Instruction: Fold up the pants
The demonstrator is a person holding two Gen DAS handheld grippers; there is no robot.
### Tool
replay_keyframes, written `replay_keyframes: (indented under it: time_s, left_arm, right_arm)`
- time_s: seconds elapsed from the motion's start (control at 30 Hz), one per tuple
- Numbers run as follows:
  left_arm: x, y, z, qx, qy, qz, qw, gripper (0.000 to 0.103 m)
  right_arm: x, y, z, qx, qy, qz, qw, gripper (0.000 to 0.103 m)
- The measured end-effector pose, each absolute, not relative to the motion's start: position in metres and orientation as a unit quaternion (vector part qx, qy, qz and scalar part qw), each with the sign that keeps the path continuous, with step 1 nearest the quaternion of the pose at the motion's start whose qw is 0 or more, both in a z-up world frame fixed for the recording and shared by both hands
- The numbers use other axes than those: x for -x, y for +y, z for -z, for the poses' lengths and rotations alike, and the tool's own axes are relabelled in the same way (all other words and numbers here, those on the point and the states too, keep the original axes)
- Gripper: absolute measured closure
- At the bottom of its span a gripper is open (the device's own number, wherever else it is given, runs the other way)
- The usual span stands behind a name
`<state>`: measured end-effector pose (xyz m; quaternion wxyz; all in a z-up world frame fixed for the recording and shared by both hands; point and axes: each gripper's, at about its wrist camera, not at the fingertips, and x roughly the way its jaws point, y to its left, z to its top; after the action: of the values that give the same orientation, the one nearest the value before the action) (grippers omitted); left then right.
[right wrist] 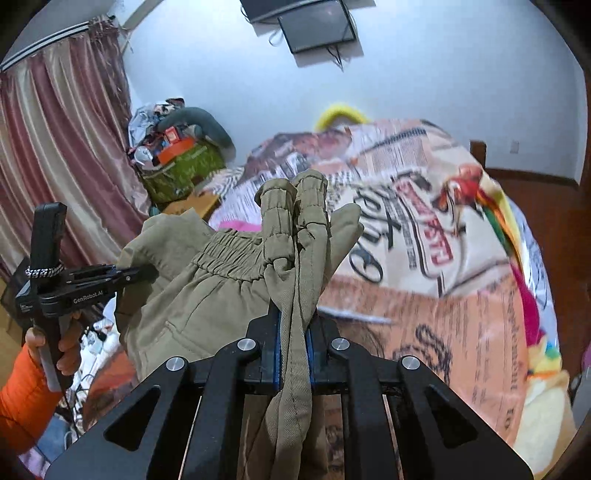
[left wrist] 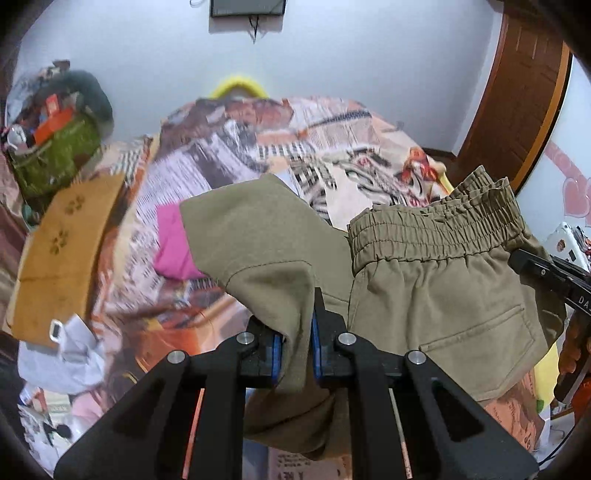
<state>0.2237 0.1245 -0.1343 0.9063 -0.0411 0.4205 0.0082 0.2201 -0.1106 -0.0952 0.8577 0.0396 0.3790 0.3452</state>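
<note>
While both grippers lift the khaki pants (left wrist: 424, 280) clear of the bed (left wrist: 258, 155), the garment hangs between them above the printed bedspread, with its elastic waistband (left wrist: 436, 221) uppermost. Seen from the left wrist, the left gripper (left wrist: 297, 343) has its blue-padded fingers (left wrist: 276, 347) pressed together on a fold of khaki cloth, which bunches up past them. Seen from the right wrist, the right gripper (right wrist: 294, 332) likewise pinches a thick gathered edge of the same pants, the cloth standing up above its pads (right wrist: 279, 332). A hand (right wrist: 62, 343) in an orange sleeve (right wrist: 22, 402) holds the left tool's handle, left of the pants.

To do this step well, I would judge that both pinches need to stay firm and level with each other, drawn apart until the waistband runs taut, so the legs fall straight and lie one over the other before the pants go back down on the bedspread. A slack or uneven hold would likely leave twists in the cloth.

Below the pants the bedspread is a busy newspaper-style print in orange and cream. A pink garment (left wrist: 173, 247) lies on it just left of the pants. Farther left sits a heaped green bag (left wrist: 55, 151), with pink curtains (right wrist: 62, 155) beyond it, and a dark screen (right wrist: 317, 26) hangs on the pale wall above the bed
</note>
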Motion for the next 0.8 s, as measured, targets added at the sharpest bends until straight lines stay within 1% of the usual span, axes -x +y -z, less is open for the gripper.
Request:
replay_keyframes:
  time_s: [0.2, 0.37, 0.63, 0.8]
  left_arm:
    - [-0.237, 0.143, 0.113, 0.034, 0.395, -0.027, 0.917, 0.090]
    - [-0.252, 0.167, 0.108, 0.038, 0.387, -0.044, 0.920, 0.090]
    - [-0.294, 0.217, 0.119, 0.052, 0.396, -0.096, 0.912, 0.090]
    - [-0.316, 0.242, 0.133, 0.042, 0.395, -0.127, 0.909, 0.090]
  right_arm:
    - [-0.235, -0.088, 0.078, -0.028, 0.356, -0.353, 0.865, 0.095]
    - [-0.259, -0.060, 0.071, -0.022, 0.346, -0.359, 0.867, 0.095]
    - [-0.296, -0.009, 0.083, -0.025, 0.355, -0.375, 0.856, 0.095]
    - [-0.320, 0.029, 0.090, -0.011, 0.353, -0.385, 0.853, 0.095]
